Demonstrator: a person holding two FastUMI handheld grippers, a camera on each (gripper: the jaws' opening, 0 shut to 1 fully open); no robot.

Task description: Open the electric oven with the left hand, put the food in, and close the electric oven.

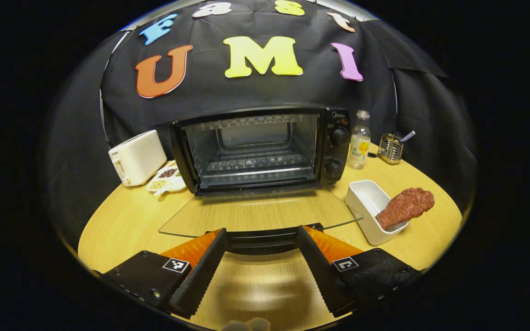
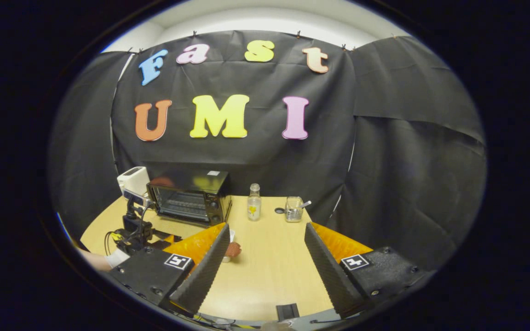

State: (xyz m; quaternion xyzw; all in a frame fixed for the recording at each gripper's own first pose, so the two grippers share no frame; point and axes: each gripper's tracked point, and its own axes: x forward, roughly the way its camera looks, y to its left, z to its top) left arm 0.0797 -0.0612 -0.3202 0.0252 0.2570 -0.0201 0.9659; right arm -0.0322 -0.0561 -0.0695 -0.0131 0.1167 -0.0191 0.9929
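Dim booth lit from above, glare on the table (image 1: 122,220), strong fisheye bending at edges, focus mostly sharp.

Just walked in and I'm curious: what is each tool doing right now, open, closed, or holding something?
Left tool: open, holding nothing, at the handle of the lowered oven door.
Right tool: open, holding nothing, above the table.
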